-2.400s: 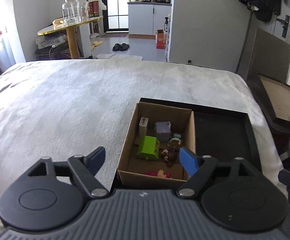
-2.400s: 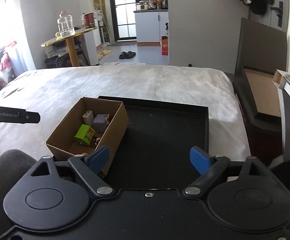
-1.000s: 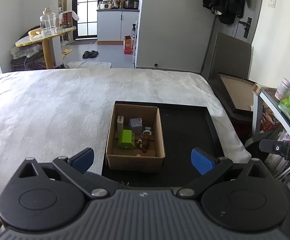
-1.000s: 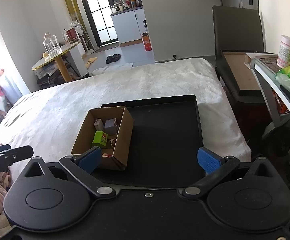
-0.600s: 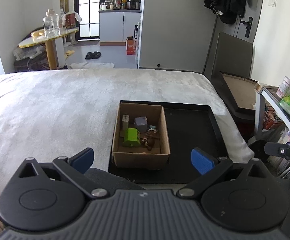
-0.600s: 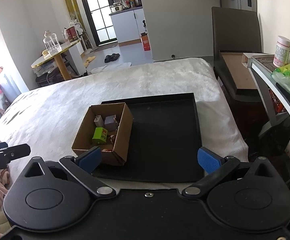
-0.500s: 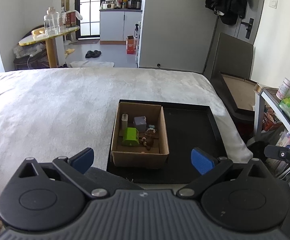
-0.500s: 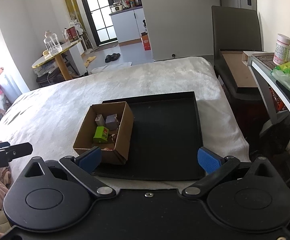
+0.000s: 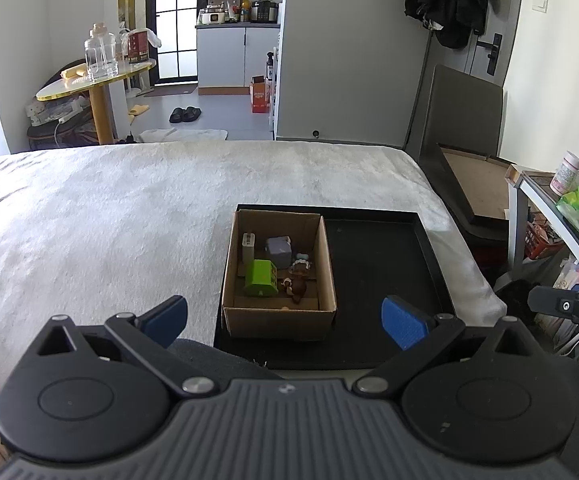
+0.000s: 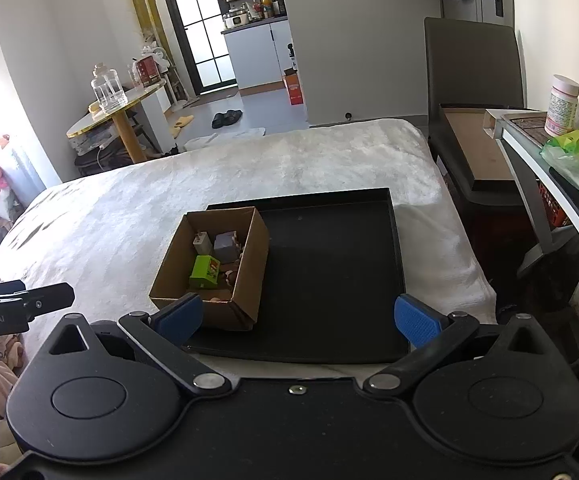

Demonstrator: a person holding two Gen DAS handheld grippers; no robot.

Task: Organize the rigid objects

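Right gripper (image 10: 297, 318) is wide open, holding nothing, hanging over the near edge of the black tray (image 10: 329, 280); cardboard box (image 10: 249, 276) of small toys sits ahead-left of it.

Left gripper (image 9: 285, 322): jaws spread wide, empty, held back from the brown cardboard box (image 9: 279, 322).
Right gripper (image 10: 297, 318): jaws wide apart, empty, to the box's right.
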